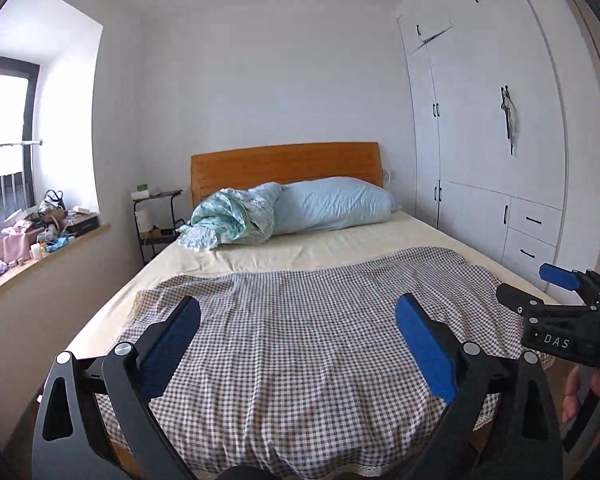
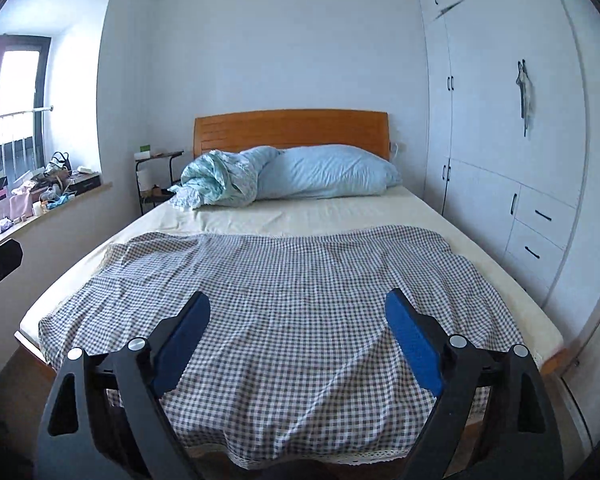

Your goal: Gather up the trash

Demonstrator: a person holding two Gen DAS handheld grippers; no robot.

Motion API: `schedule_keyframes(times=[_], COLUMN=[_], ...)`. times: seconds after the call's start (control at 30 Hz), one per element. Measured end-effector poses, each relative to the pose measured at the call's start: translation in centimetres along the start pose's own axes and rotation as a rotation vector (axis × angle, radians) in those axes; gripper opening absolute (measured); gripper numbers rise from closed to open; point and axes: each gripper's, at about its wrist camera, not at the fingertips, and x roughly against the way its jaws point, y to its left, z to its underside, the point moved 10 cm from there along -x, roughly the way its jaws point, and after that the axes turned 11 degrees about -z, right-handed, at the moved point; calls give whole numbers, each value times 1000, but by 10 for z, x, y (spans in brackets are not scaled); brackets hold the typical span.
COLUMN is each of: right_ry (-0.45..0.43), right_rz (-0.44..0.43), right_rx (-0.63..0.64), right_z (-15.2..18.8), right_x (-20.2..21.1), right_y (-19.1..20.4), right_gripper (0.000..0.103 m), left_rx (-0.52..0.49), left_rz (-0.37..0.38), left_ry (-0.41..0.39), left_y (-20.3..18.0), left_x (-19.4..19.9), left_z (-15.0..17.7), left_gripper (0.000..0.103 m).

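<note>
Where left gripper point(image 1: 298, 316) gapes — right gripper point(image 1: 556, 280) cropped

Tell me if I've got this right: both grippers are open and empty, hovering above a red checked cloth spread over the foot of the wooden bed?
Nearly. The checked cloth is grey and white, not red, as the right wrist view shows plainly. The rest holds: the left gripper and the right gripper are both open and empty above it, at the foot of the wooden bed.
</note>
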Motion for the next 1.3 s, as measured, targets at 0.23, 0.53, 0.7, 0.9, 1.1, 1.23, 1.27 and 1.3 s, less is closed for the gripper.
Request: schedule_keyframes(times=[0.23,0.53,0.7,0.9,1.1,1.23,1.27,1.3], right_ry=[-106,-104,-72,-100,-173,-150,-148,-148], right_rz=[-1,19,57,4,15,5,10,9], right_rx=[50,72,66,52,115,111,93,80], right_z=[-21,2,25,54,69,73,72,72], right_x=[46,71,84,124,163,161,159,158], right_y=[20,44,53,76,80,70,66,63], right_gripper=[90,90,90,90,90,90,90,90], left_rx=[40,104,103,97,138,134,118,100], left_rz=[-10,-66,-57,-111,-96,-109,-108,-104], left_ry=[-81,-81,-68,-65,-23,-72,-83,-91], left_y=[17,44,51,70,78,72,67,63], left_x=[50,85,107,142,162,168,170,171], left_z=[-12,5,28,67,95,84,83,83], left_gripper=[95,95,95,95,95,95,95,95])
